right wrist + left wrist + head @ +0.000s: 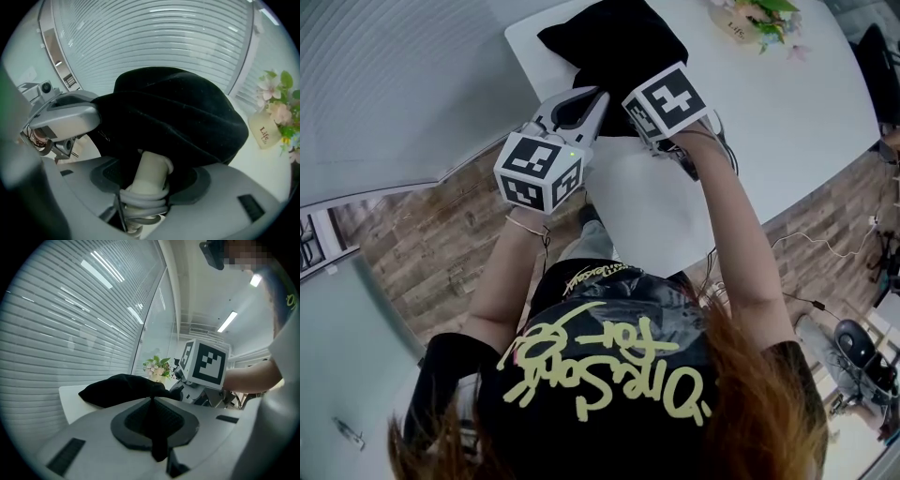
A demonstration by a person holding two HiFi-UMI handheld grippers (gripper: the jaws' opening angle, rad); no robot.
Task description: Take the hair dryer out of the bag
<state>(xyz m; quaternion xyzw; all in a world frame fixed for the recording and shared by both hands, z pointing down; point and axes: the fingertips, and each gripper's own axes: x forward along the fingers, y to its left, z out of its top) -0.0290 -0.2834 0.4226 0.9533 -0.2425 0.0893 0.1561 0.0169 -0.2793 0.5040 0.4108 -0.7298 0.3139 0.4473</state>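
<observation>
A black fabric bag (614, 47) lies on the white table (787, 103). My left gripper (596, 99) reaches level to the bag's near edge. In the left gripper view it (153, 404) is shut on a fold of the bag's black fabric (157, 437). My right gripper (150, 174) points steeply down at the bag's mouth, and its marker cube (668, 101) hides the jaws from the head view. Between its jaws stands the cream handle of the hair dryer (149, 171), wound with a grey cord (143, 201). The dryer's body is hidden inside the bag (183, 117).
A small vase of flowers (752, 19) stands at the table's far side, behind the bag. The table's near edge (647, 262) runs just in front of the person's body. Wood floor with cables (825, 244) and a dark device (855, 342) lies to the right.
</observation>
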